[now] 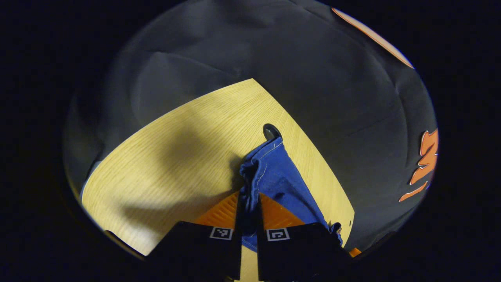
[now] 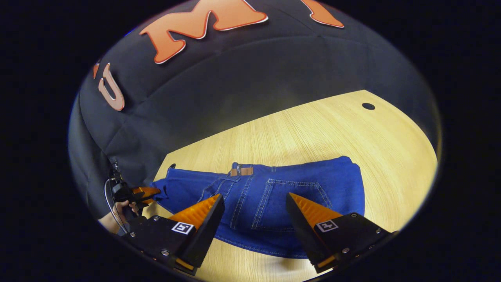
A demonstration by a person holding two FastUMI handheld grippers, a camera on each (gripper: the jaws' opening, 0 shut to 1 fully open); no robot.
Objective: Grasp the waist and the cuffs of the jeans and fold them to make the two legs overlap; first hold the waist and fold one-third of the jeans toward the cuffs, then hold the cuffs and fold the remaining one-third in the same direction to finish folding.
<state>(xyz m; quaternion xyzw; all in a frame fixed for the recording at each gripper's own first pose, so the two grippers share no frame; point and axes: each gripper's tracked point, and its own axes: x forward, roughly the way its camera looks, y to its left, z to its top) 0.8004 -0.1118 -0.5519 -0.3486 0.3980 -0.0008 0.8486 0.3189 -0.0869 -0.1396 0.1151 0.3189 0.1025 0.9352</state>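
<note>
Jeans of deep blue denim (image 2: 270, 203) lie flat on the pale wooden tabletop (image 2: 313, 129), spread crosswise in the right gripper view. The seat faces up, showing a stitched back pocket (image 2: 289, 199) and a small brown waist patch (image 2: 241, 171) at the far edge. The cloth looks doubled over on itself, though from this angle I can't tell how many layers there are. One end of the denim tapers off toward the table's left edge, where the left gripper (image 2: 150, 192), held in a person's hand (image 2: 119, 211), has hold of it.

In the left gripper view that gripper (image 1: 248, 219) has its two fingers drawn close together with a bunched, stitched edge of the blue fabric (image 1: 270, 176) pinched between them; the denim rises in a fold from the fingers and trails off to the right. Just past the fold, a round dark grommet hole (image 1: 271, 131) sits in the tabletop near its far edge.

The right gripper (image 2: 254, 207) hovers over the seat of the jeans with its fingers spread wide, holding nothing. Another dark hole (image 2: 368, 106) shows in the table's far right corner. Black cloth wall (image 2: 254, 74) backs the table.
</note>
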